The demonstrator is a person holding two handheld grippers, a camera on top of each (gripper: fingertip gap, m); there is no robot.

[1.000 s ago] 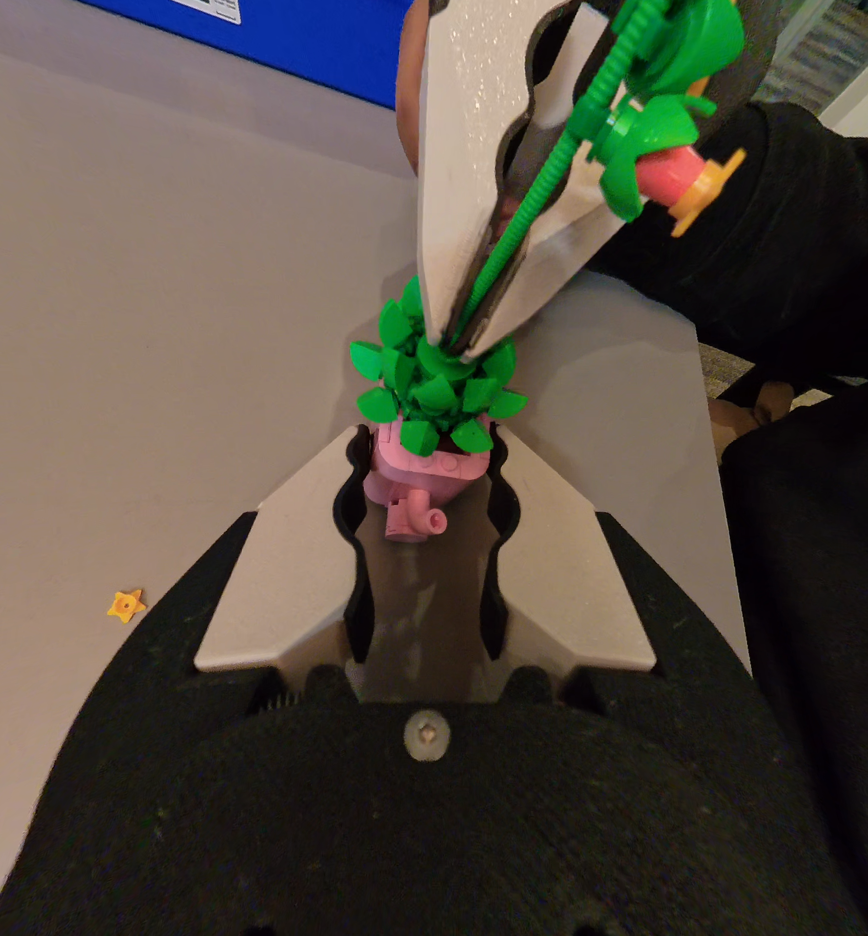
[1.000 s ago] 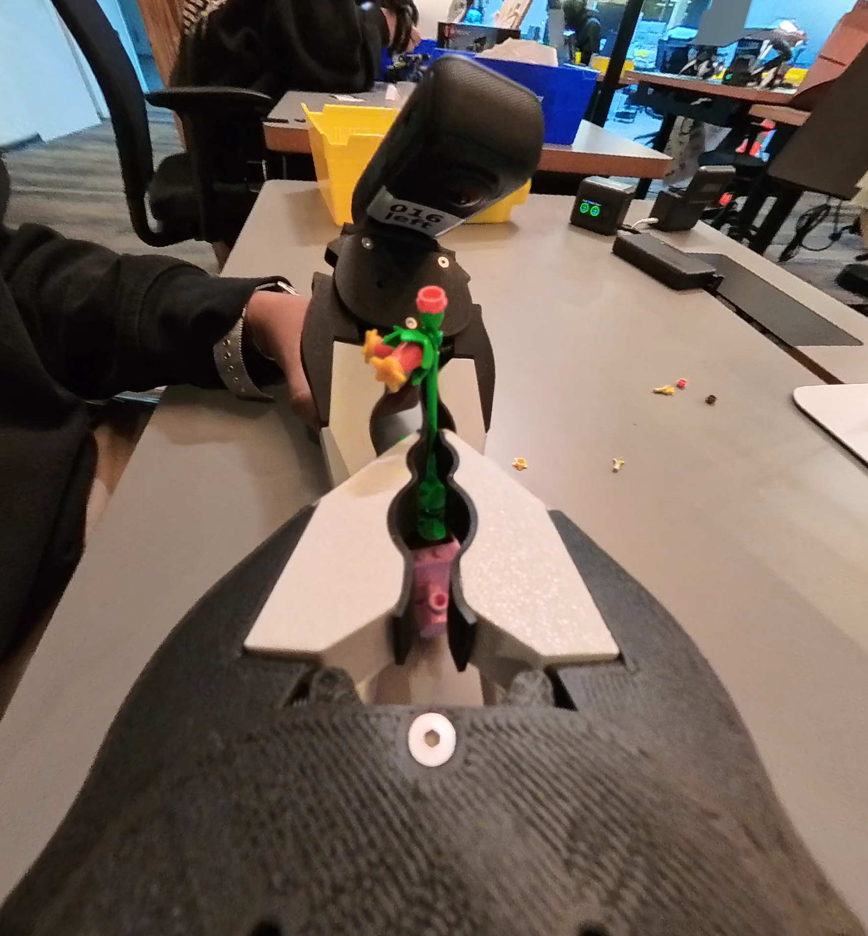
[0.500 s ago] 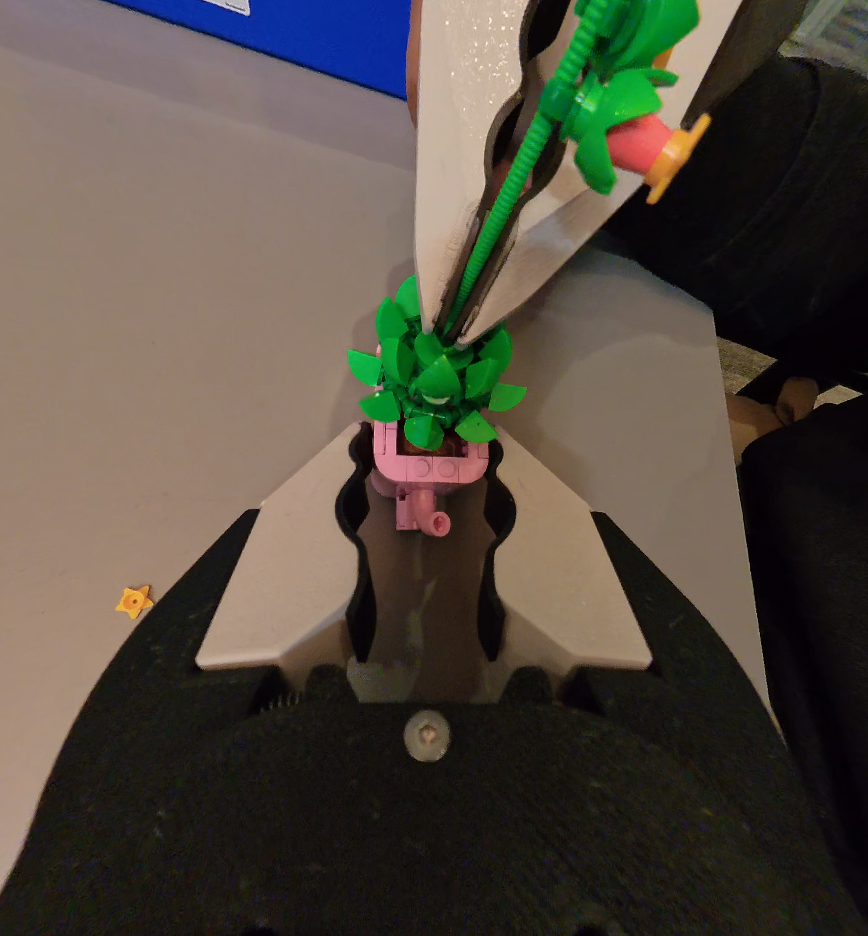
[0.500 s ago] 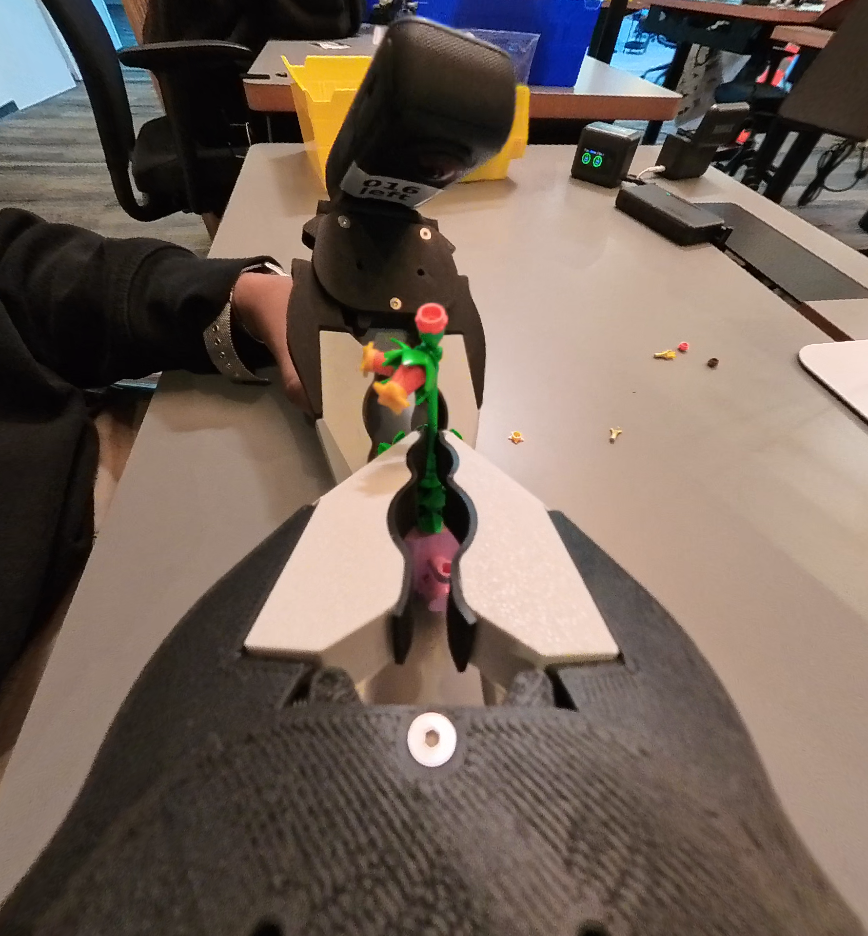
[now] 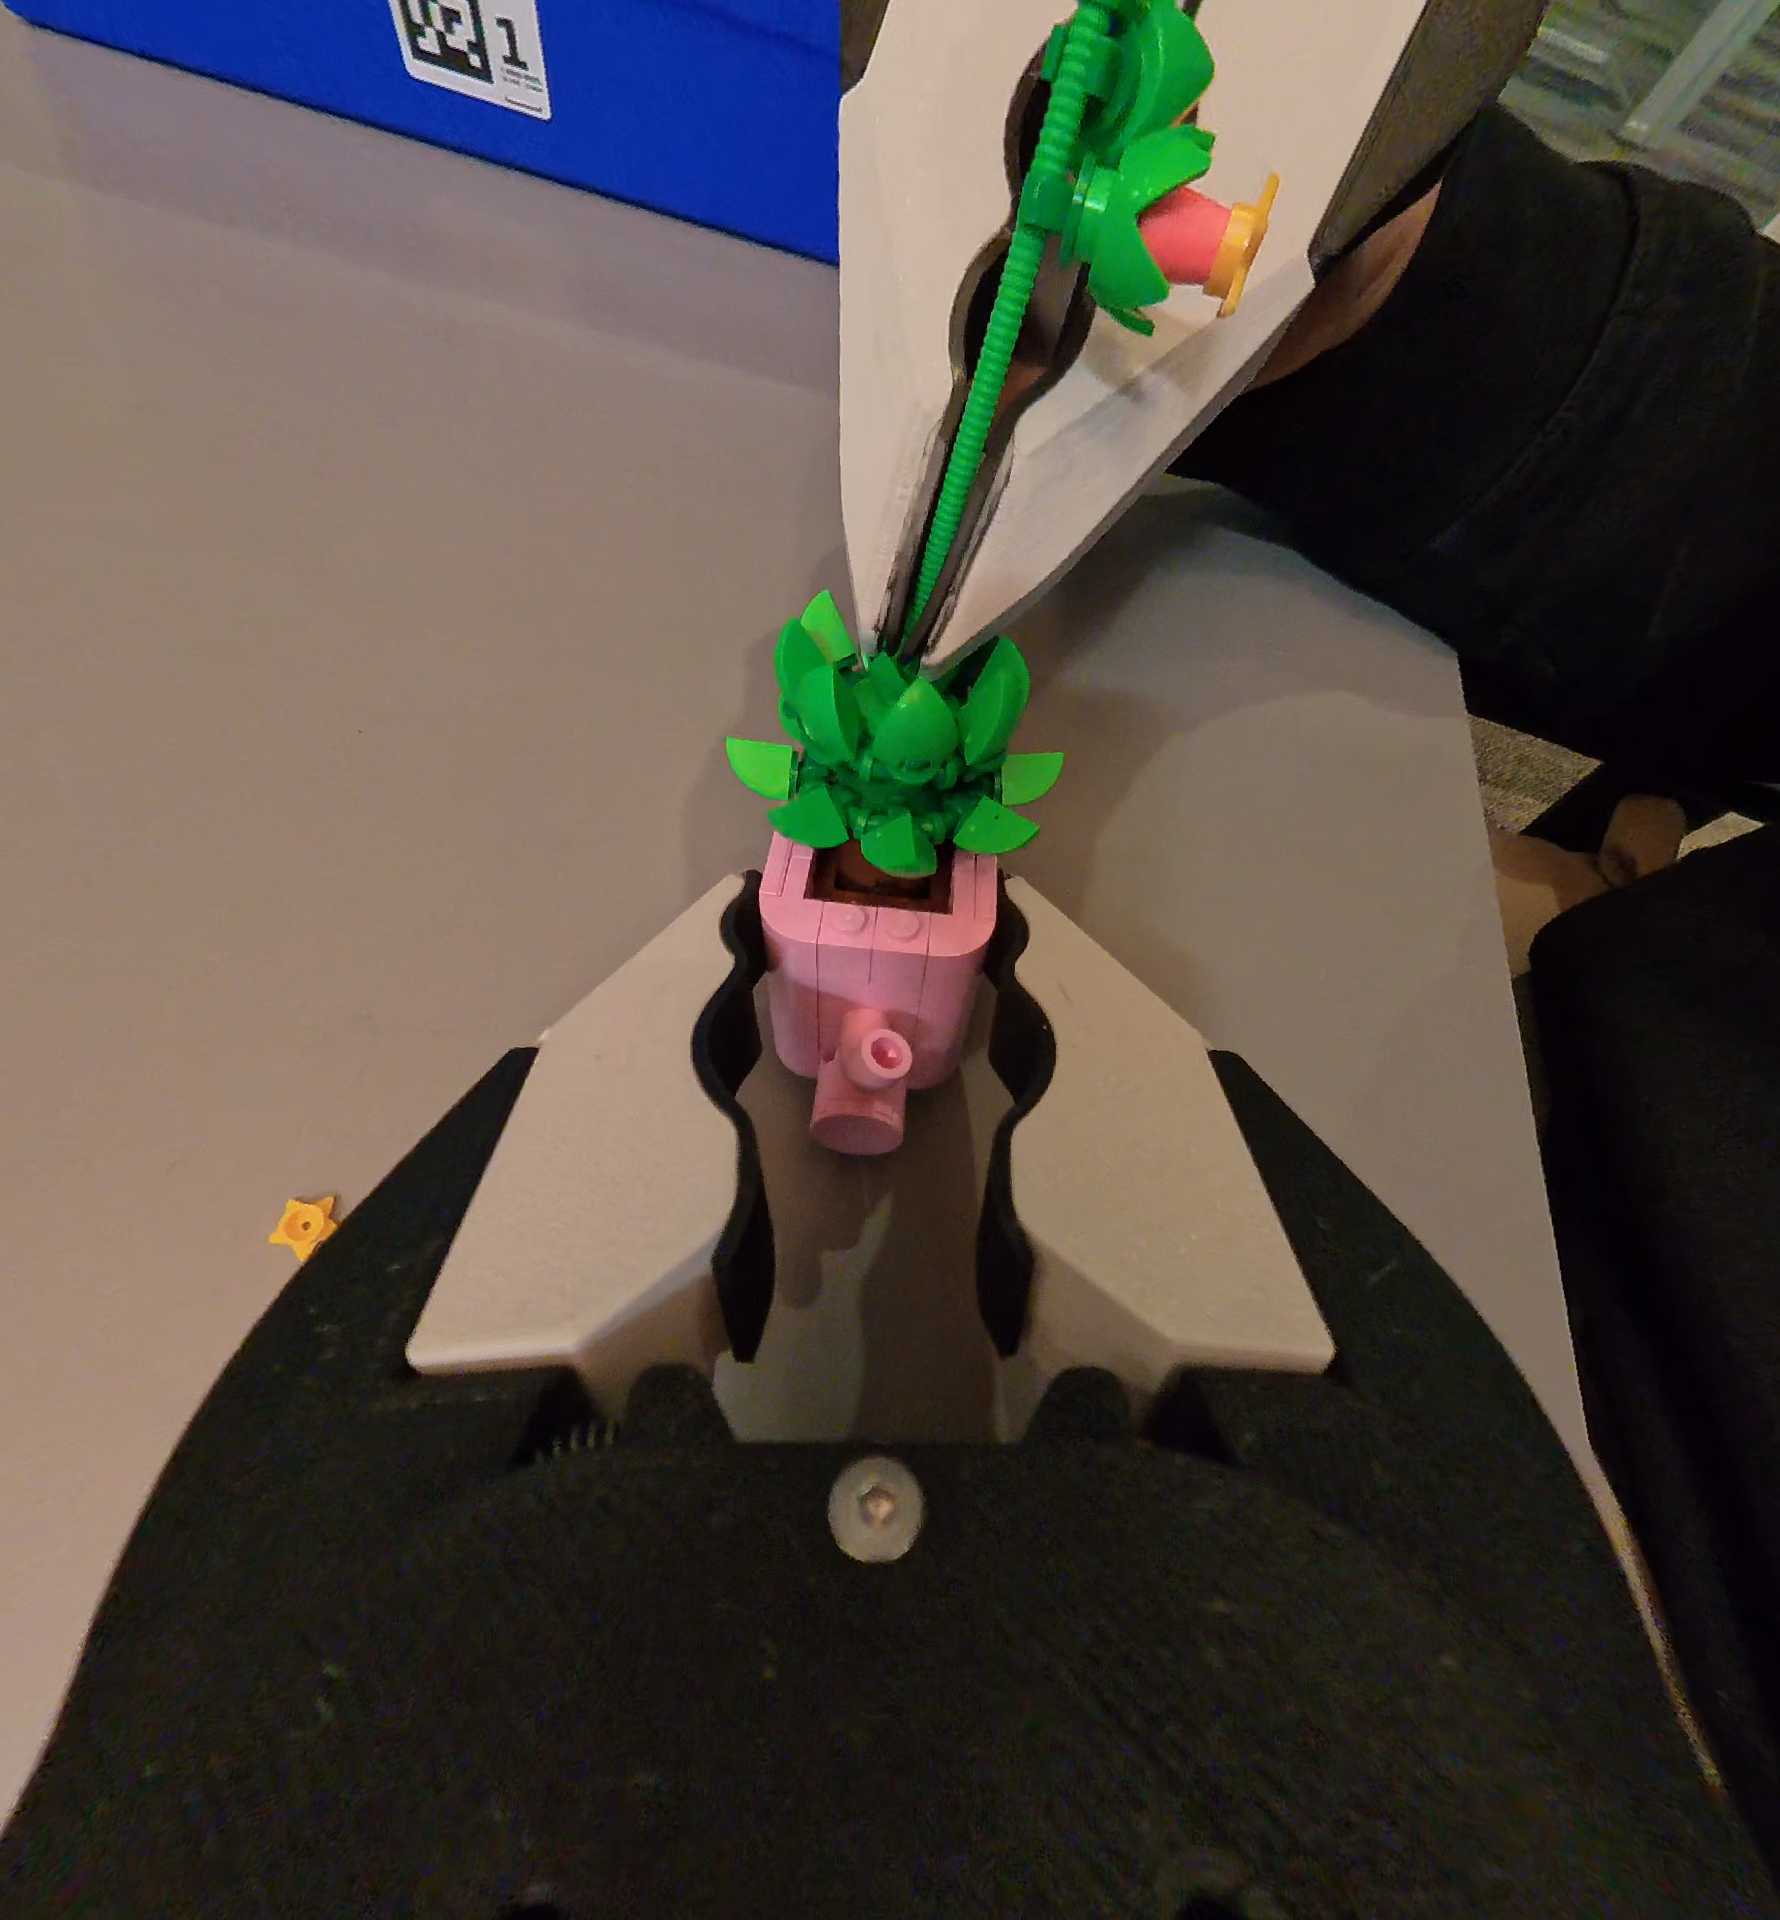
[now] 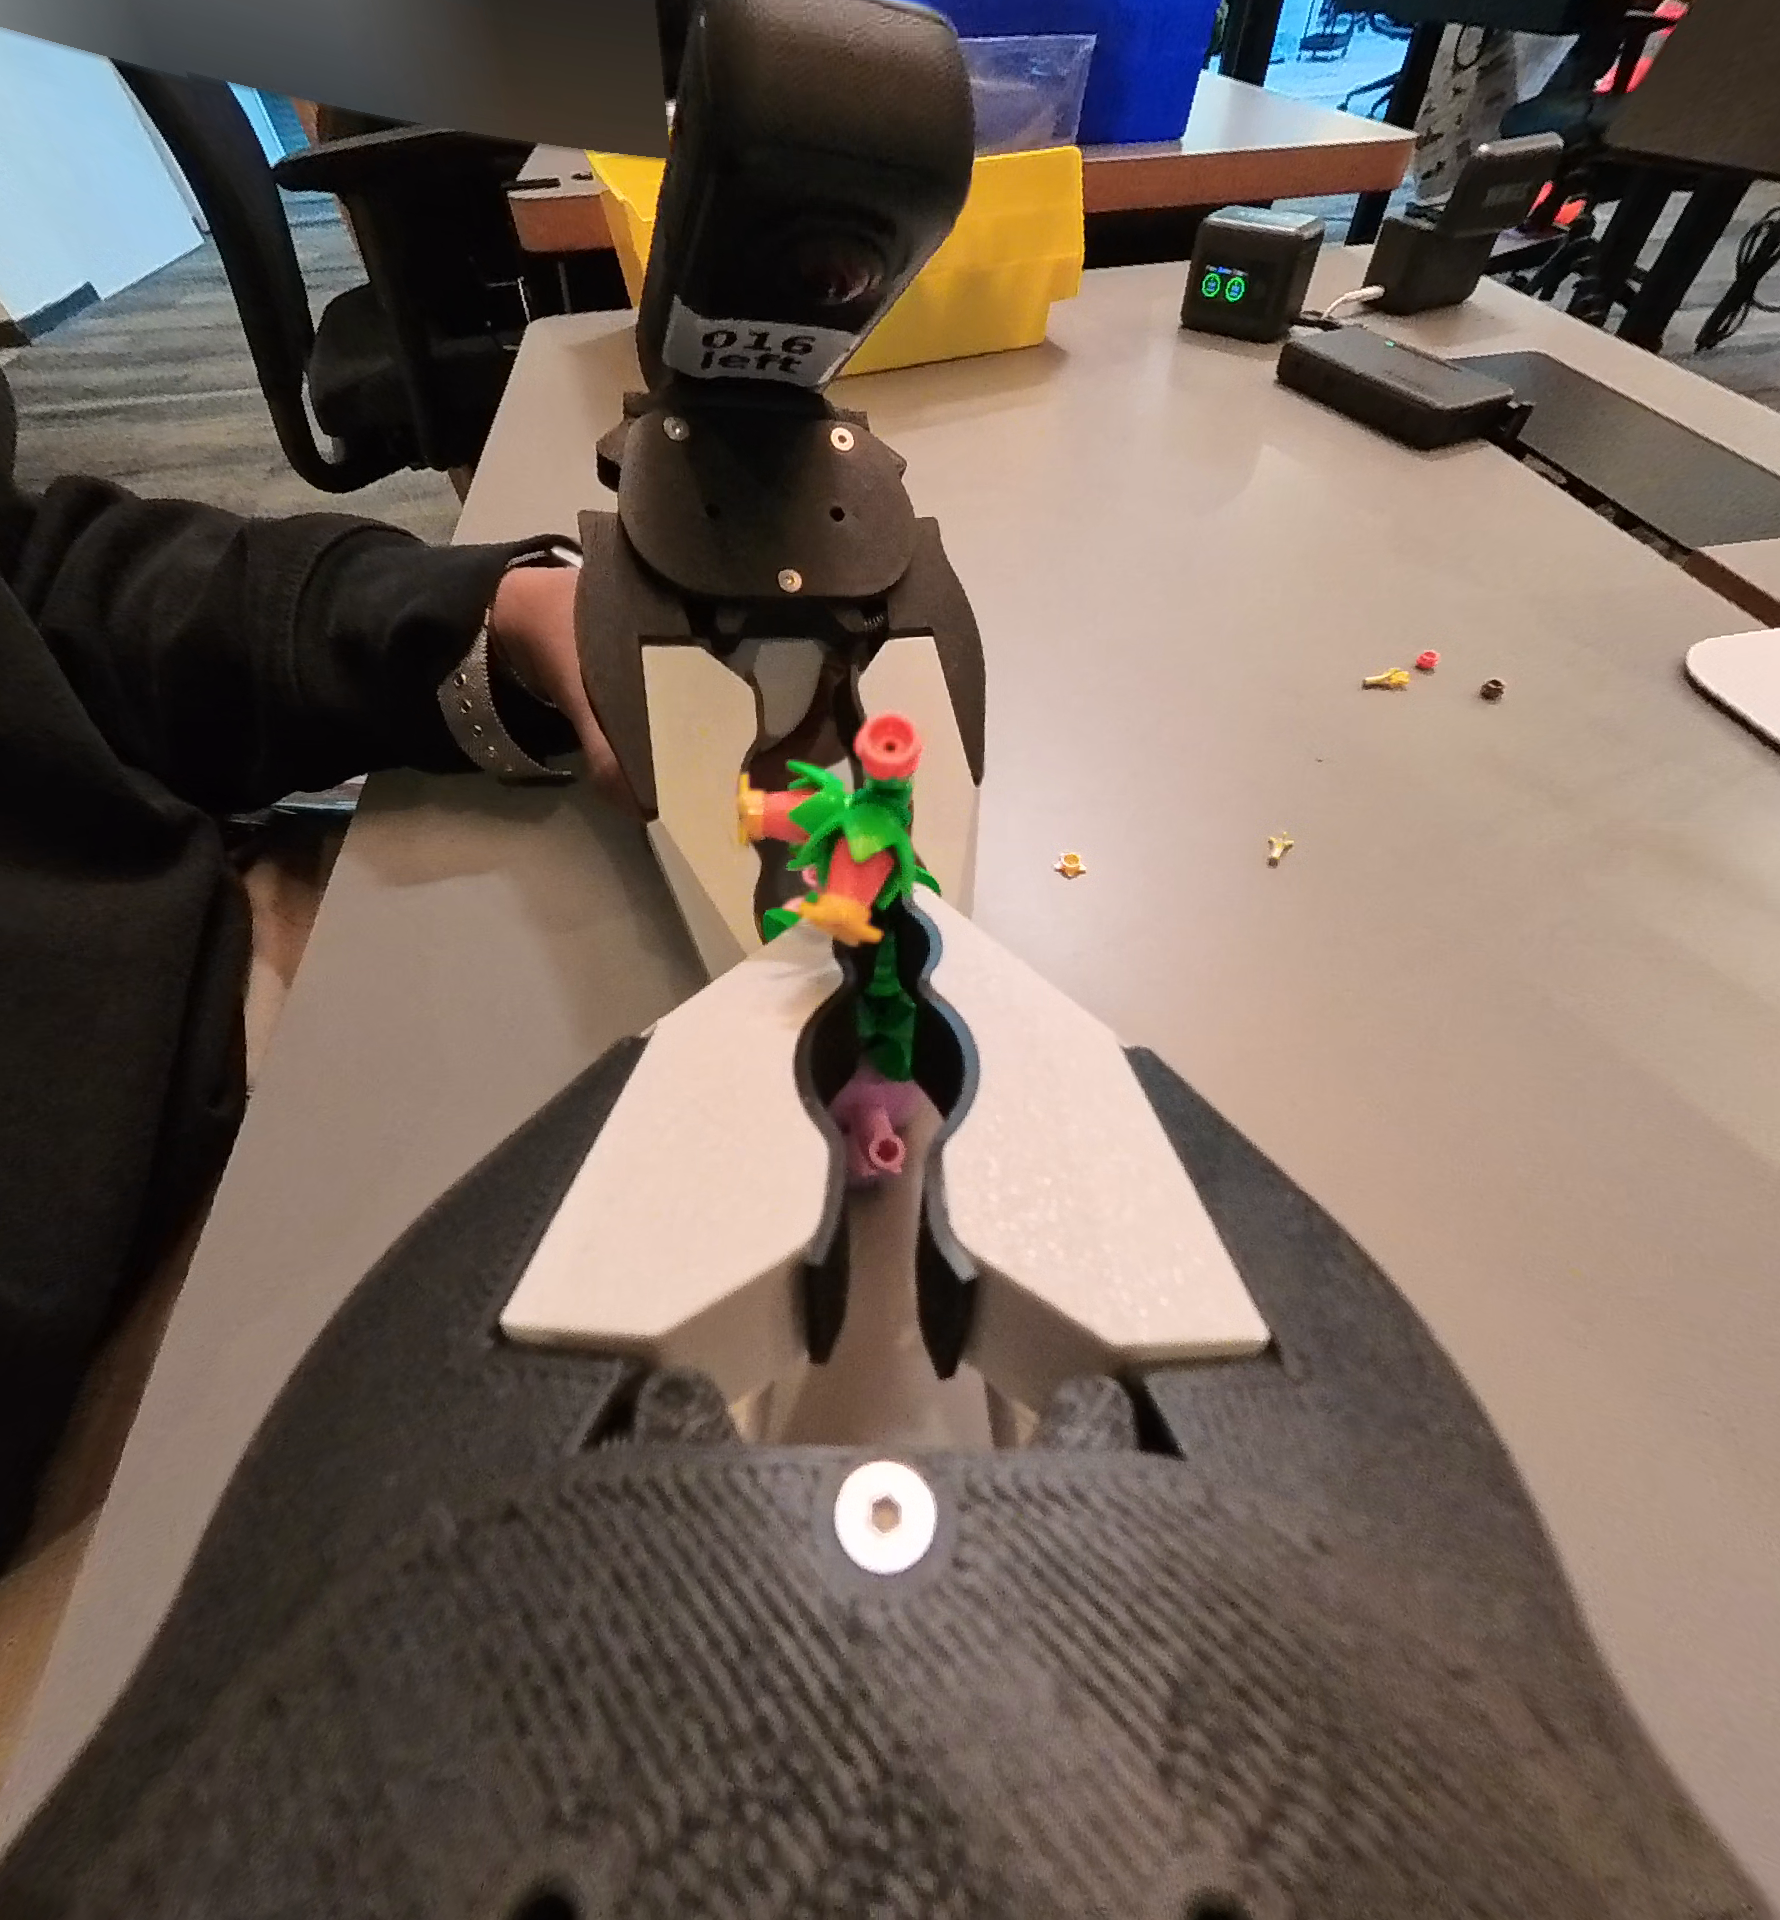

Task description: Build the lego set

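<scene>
Pot (image 5: 870,977) tilted upward (slightly), one stem (image 5: 979,416)

Pink pot (image 5: 873,971) more upright, closer.

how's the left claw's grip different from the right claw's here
The left claw stands wide, its jaws flanking the blocky pink pot; the right claw is pinched nearly shut on the thin green stem. The left points along the table; the right angles down from above. Both hold parts of the same plant build.
</scene>
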